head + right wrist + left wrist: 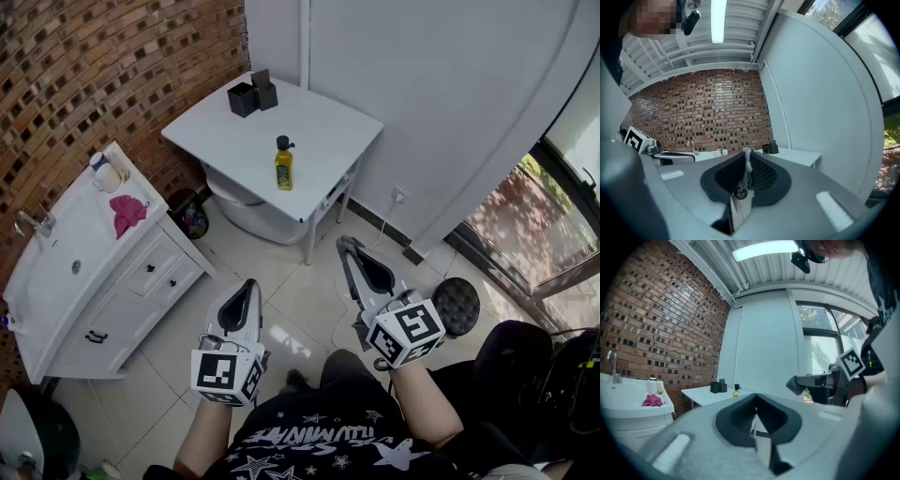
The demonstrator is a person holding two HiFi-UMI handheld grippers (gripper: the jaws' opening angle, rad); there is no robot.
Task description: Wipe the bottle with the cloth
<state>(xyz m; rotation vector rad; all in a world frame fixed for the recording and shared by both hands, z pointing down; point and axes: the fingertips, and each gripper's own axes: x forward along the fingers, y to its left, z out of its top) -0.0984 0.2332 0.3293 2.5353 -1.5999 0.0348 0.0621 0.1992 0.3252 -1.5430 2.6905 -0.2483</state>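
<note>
A yellow bottle (283,164) with a black cap stands upright on the white table (328,131) ahead; it is small in the left gripper view (736,390). A pink cloth (127,214) lies crumpled on the white sink counter (66,248) at the left, and the left gripper view shows the cloth (652,401) too. My left gripper (248,284) hangs over the floor tiles, jaws shut and empty. My right gripper (345,244) is held a little higher and nearer the table, also shut with nothing in it. Both are well short of bottle and cloth.
Two black containers (253,96) stand at the table's far corner. A white cup (106,172) and a faucet (33,223) are on the sink counter, with drawers below. A dark bin (192,214) sits beside the table, a black round stool (456,305) at the right.
</note>
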